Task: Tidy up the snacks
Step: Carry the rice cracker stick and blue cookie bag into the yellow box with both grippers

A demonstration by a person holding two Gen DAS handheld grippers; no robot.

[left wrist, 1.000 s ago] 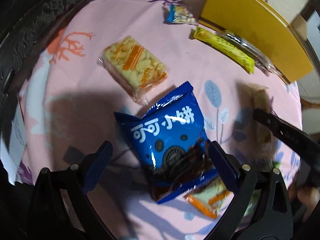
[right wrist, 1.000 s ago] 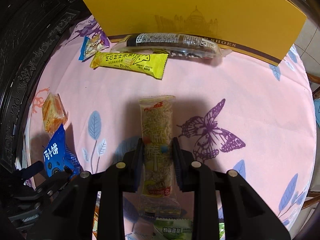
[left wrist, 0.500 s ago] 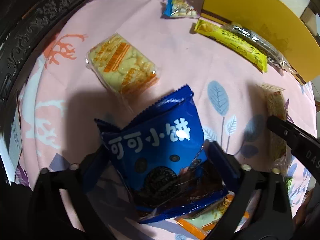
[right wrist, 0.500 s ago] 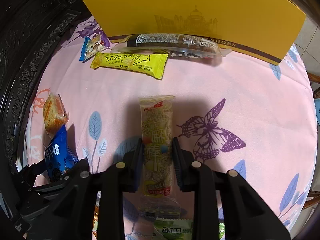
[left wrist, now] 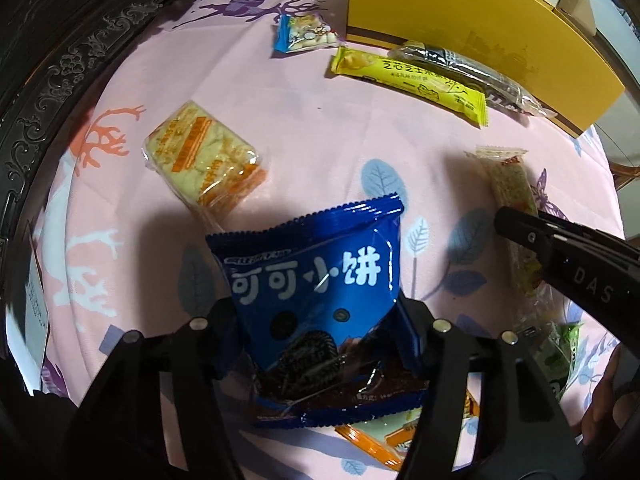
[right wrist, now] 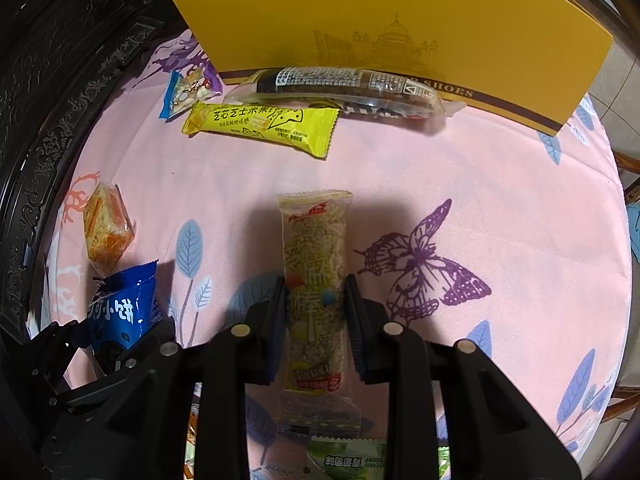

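Note:
My left gripper (left wrist: 320, 320) is shut on a blue cookie bag (left wrist: 320, 280), holding it tilted above the pink tablecloth; the bag also shows in the right wrist view (right wrist: 124, 312). My right gripper (right wrist: 316, 300) is shut on a long clear-wrapped grain bar (right wrist: 314, 264), which lies lengthwise between the fingers; the bar also shows in the left wrist view (left wrist: 512, 188). A yellow bar (right wrist: 260, 124), a dark clear-wrapped bar (right wrist: 344, 88) and a small blue-edged packet (right wrist: 188, 92) lie in a row by the yellow box.
A yellow cardboard box (right wrist: 392, 28) stands at the table's far edge. An orange-and-cream cracker pack (left wrist: 204, 160) lies left of the blue bag. A green packet (right wrist: 348, 460) and an orange packet (left wrist: 384, 440) lie near the front. A dark carved frame (right wrist: 60, 120) borders the left.
My left gripper closed from open onto the blue cookie bag and lifted it, tilting it upright. My right gripper stayed shut on the grain bar without moving.

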